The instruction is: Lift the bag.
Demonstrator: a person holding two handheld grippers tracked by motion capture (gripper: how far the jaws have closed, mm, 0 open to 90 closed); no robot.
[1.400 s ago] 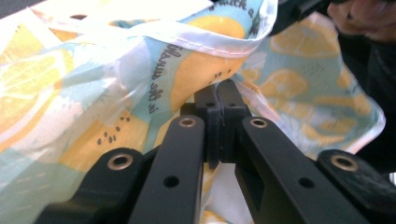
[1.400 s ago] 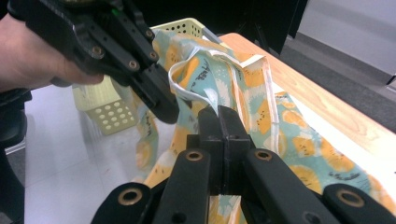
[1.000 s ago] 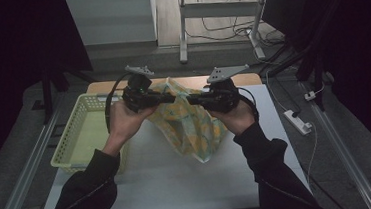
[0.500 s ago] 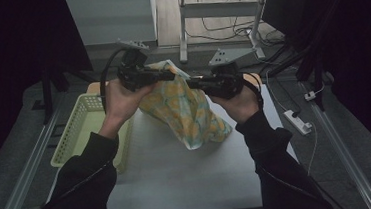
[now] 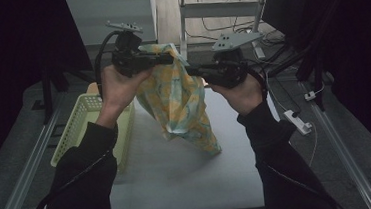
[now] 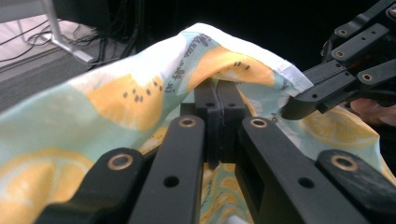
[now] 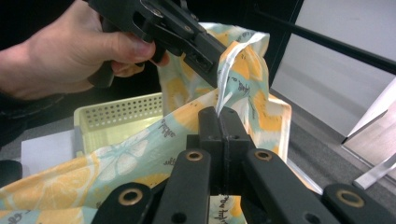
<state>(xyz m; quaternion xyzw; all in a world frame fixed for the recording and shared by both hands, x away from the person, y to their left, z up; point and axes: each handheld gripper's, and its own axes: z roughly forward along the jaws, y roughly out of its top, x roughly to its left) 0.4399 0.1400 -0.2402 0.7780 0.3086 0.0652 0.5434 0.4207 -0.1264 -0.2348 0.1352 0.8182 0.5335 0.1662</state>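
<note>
Both tools pinch the cloth (image 5: 178,100) at its top edge — left tool (image 5: 167,59) and right tool (image 5: 191,70) close together, cloth hanging below them over the bench (image 5: 180,185). Basket (image 5: 82,125) lies below the left tool — the right gripper view shows its perforated wall.

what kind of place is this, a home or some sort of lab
Most likely a lab or recording workshop, not a home: a plain white table between metal rails, loose cables on grey flooring, and a person lifting a lemon-print cloth with two handheld grippers.
</note>
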